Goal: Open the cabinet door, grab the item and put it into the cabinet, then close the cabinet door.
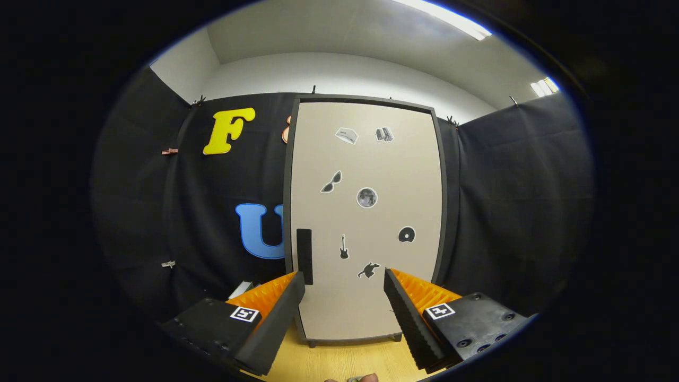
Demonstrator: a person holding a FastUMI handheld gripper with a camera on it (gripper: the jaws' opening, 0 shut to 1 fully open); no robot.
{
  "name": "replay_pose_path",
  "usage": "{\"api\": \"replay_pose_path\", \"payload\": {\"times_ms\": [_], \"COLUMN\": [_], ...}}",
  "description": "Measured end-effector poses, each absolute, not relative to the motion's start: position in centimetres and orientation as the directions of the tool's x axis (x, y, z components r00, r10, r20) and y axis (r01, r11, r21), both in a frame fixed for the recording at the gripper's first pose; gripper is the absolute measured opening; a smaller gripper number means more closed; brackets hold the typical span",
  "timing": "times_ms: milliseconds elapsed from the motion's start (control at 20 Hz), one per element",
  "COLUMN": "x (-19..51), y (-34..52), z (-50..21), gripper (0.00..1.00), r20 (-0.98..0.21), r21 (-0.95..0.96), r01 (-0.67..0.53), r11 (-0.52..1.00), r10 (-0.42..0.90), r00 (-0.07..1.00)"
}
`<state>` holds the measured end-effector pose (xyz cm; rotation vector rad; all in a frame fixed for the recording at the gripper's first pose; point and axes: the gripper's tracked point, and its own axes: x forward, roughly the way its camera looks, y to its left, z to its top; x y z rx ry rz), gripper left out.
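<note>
Your tongs (345, 297) stand wide open with nothing between the fingers; the cabinet door (366, 212) sits beyond them at 12 o'clock, shut, upright on the wooden surface (339, 363)

Handling judgement: the door looks like a rigid flat panel, beige, in a dark frame, likely light board swinging on hinges. Hinges are not visible, but the handle sits near the left edge, so you should expect the pivot along the right edge. The face is smooth and carries small stickers (366, 197); it offers no purchase, so do not try pinching the panel

Where to take hold: the black vertical handle (304, 256), at about 11 o'clock from the left finger (276, 318), just beyond its tip. It reads as a narrow stiff bar. Close the ribbed pads across its width, then pull along an arc, not straight back, or the cabinet may slide on its small feet

Hard to make out:
- how far the handle stands off the door
- the item to be stored; a pale object (241, 289) is cut off behind the left finger at 10 o'clock, identity cannot be told
- something small at 6 o'clock on the surface's near edge, cropped
- the cabinet's interior and depth
</note>
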<state>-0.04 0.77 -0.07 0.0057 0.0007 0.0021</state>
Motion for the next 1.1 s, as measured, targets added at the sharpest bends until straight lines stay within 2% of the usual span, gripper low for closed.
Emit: {"api": "replay_pose_path", "payload": {"times_ms": [300,600,800,1100], "x": [1.9,8.4,12.2,17.0], "y": [2.2,4.3,6.7,8.4], "z": [-0.2,-1.3,-3.5,-5.9], "gripper": [0.97,0.97,0.96,0.96], "r20": [-0.005,-0.03,-0.053,-0.072], "r21": [0.039,0.096,0.071,0.042], "r01": [-0.041,-0.064,-0.096,-0.08], "r11": [0.998,0.993,0.993,0.996], "r10": [0.041,0.067,0.1,0.083], "r00": [0.999,0.997,0.994,0.994]}}
